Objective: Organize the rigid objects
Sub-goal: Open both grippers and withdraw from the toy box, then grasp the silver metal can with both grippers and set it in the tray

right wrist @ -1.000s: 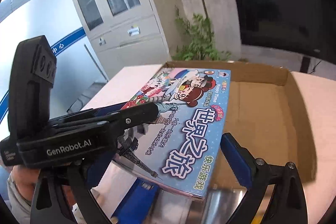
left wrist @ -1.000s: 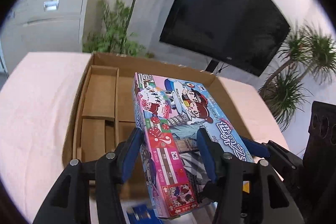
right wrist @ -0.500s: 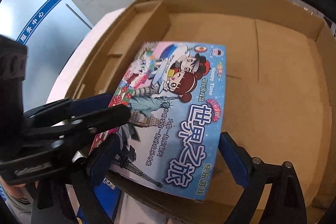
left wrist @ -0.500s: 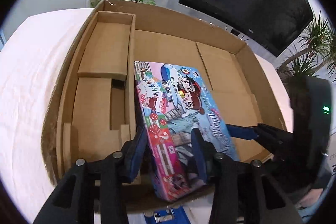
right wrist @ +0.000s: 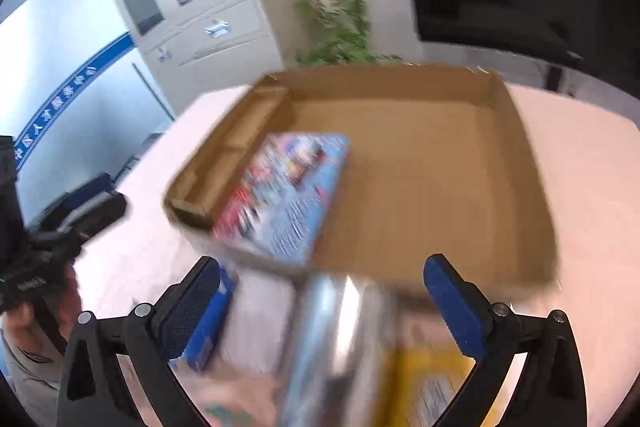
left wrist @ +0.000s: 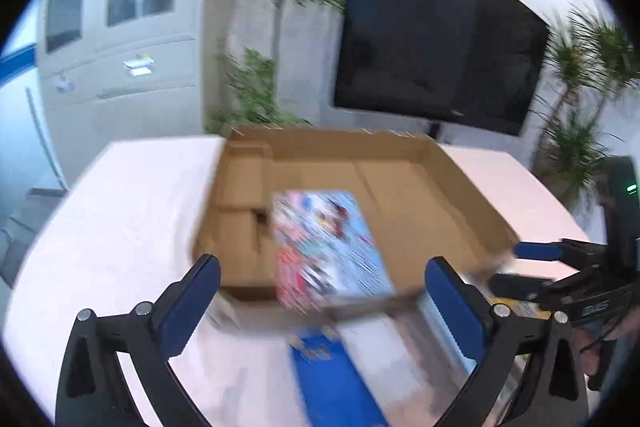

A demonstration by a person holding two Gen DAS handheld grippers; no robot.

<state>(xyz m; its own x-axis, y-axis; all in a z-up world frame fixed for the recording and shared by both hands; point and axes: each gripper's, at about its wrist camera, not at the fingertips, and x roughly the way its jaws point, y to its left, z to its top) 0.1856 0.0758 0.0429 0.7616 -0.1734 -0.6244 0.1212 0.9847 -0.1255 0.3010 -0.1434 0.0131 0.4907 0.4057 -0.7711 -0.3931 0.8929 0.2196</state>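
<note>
My left claw (left wrist: pixel 320 291) hangs above the near edge of the table (left wrist: pixel 132 211), its blue jaws spreading apart with nothing between them. Just ahead of it, the colourful game box (left wrist: pixel 328 243) lies flat inside the open cardboard box (left wrist: pixel 460 187), against the folded cardboard divider (left wrist: pixel 240 203) on the left side. A blue packet (left wrist: pixel 332 367), blurred, lies on the table directly beneath this claw. Off to its right, my other claw shows from the side.

My right claw (right wrist: pixel 320 291) also opens wide and holds nothing. The game box (right wrist: pixel 288 195) sits ahead and slightly left of it, in the near left part of the cardboard box (right wrist: pixel 500 167). A shiny silver item (right wrist: pixel 340 339) lies right below the jaws, a yellow one (right wrist: pixel 432 379) beside it, both too blurred to identify.
</note>
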